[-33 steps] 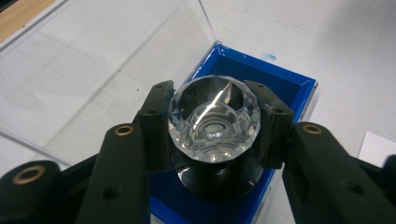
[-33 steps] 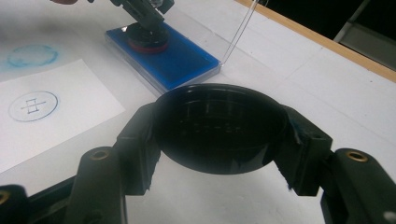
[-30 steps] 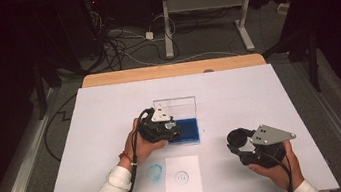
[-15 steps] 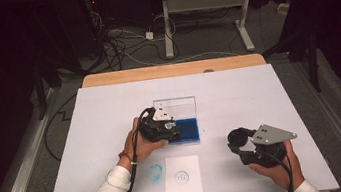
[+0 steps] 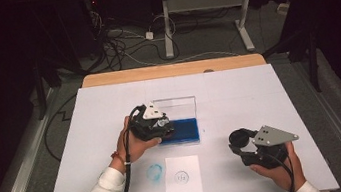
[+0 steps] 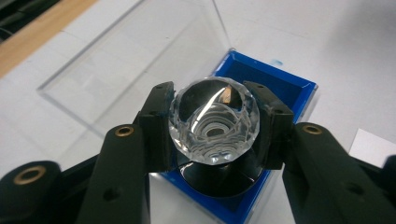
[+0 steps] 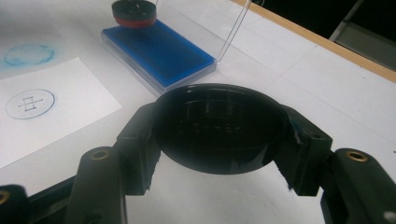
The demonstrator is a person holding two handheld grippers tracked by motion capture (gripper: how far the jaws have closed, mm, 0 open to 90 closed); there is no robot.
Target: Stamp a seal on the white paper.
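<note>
Lifted a little, the left gripper (image 6: 212,128) brings its stamp up off the blue ink pad (image 5: 183,129).

Nearest me, the right gripper (image 7: 219,130) pinches a black round cap (image 7: 219,126) low over the table (image 5: 259,93). Farther off, the left jaws clamp the stamp's faceted clear knob (image 6: 214,122): hard, slick, light, best taken across its widest girth. Beyond stands the pad's clear lid (image 5: 175,108).

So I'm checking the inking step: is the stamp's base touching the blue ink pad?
Apart. In the right gripper view the stamp hangs above the blue ink pad, its red underside showing over the pad's far end.
</note>
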